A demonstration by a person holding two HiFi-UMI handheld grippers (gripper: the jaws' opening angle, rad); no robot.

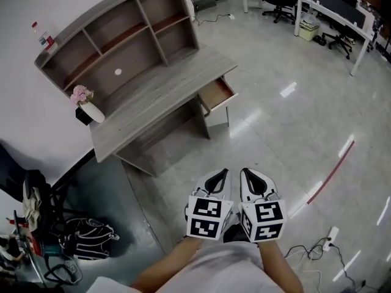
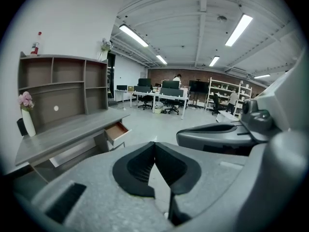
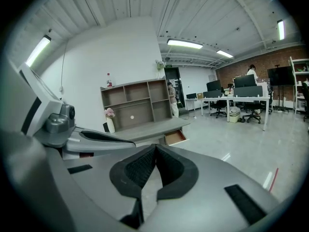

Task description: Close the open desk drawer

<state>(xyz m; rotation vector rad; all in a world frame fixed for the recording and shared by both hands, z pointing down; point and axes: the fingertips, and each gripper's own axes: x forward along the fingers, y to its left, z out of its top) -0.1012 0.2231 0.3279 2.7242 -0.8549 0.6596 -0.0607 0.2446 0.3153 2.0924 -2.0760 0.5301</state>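
Closed and empty, the left claw [image 1: 220, 177] and right claw [image 1: 247, 177] point side by side toward the open drawer [image 1: 217, 94] at the bench [image 1: 146, 102] corner, well apart from it, seemingly readied for pushing.

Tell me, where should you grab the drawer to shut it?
Go for the drawer's pale front panel, near its middle. The drawer sticks out of the desk toward the open floor, so come from the floor side, facing that panel. No handle can be made out from here. The panel is flat and faces outward, so pressing on it and pushing straight in is likely better than pinching.
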